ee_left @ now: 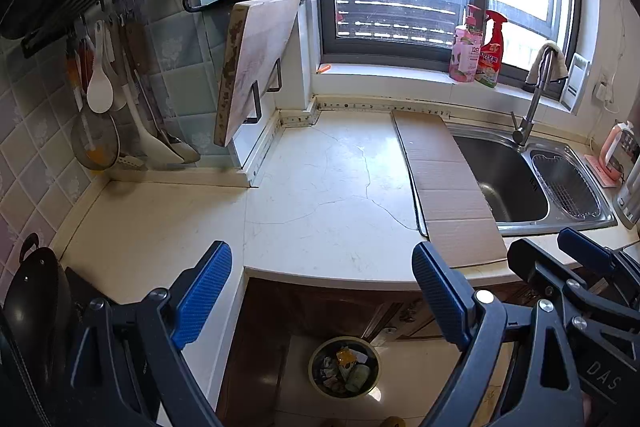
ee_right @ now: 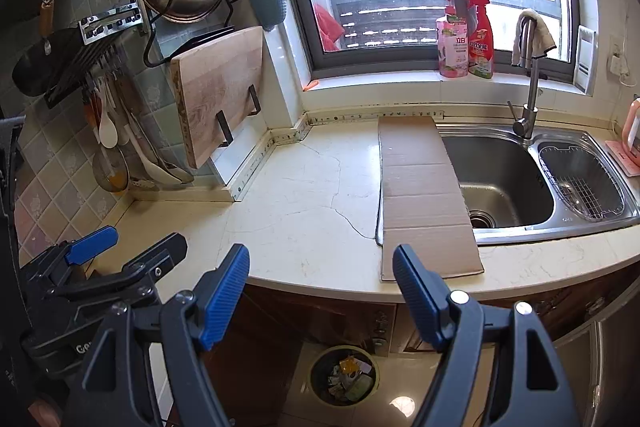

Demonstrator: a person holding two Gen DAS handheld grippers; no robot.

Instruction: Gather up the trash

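Note:
A round trash bin (ee_left: 311, 367) (ee_right: 313, 375) stands on the floor below the counter edge, holding several wrappers and scraps (ee_left: 346, 363) (ee_right: 349, 377). A flat sheet of cardboard (ee_left: 444, 183) (ee_right: 424, 195) lies on the cream counter (ee_left: 320, 187) (ee_right: 304, 195), overlapping the sink's left side. My left gripper (ee_left: 322, 291) (ee_right: 128, 247) is open and holds nothing, hovering at the counter's front edge above the bin. Beside it my right gripper (ee_right: 322, 297) (ee_left: 560, 255) is also open and holds nothing, in front of the cardboard's near end.
A steel double sink (ee_right: 500, 175) with a tap (ee_right: 530, 99) fills the right. Two detergent bottles (ee_right: 466, 35) stand on the windowsill. A wooden cutting board (ee_right: 216, 91), pot lids and hanging utensils (ee_right: 112, 131) line the tiled left wall. A black wok (ee_left: 36, 307) sits at the near left.

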